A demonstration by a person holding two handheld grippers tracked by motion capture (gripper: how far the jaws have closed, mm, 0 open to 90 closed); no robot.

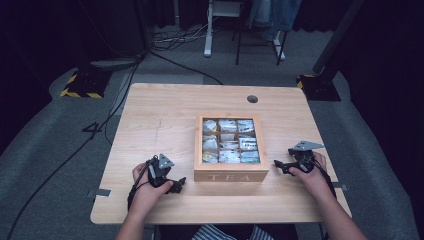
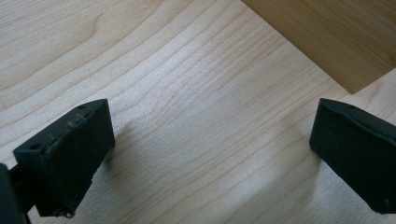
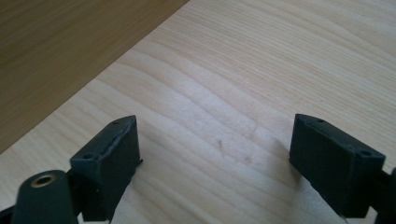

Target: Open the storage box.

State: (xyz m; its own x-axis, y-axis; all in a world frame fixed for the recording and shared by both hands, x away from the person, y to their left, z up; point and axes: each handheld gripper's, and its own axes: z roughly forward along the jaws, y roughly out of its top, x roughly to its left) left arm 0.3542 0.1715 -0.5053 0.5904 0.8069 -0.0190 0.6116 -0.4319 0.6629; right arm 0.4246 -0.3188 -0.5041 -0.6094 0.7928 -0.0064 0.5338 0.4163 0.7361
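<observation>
Left tool [image 1: 176, 184] | right tool [image 1: 280, 166] | both gaping | tea box [image 1: 231, 175] between

We see the left gripper [image 2: 212, 149] with its two black fingers [image 2: 70, 158] spread wide apart, nothing between them, low over the pale wooden bench [image 2: 187, 93]. A darker wooden box [image 2: 336, 37] sits at upper right.

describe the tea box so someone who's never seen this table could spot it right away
On the light wooden table, look near the front edge, between the person's two hands. The tea box is a square wooden case with TEA on its front face, and its glass lid shows a grid of packets, unlike anything else there.
</observation>
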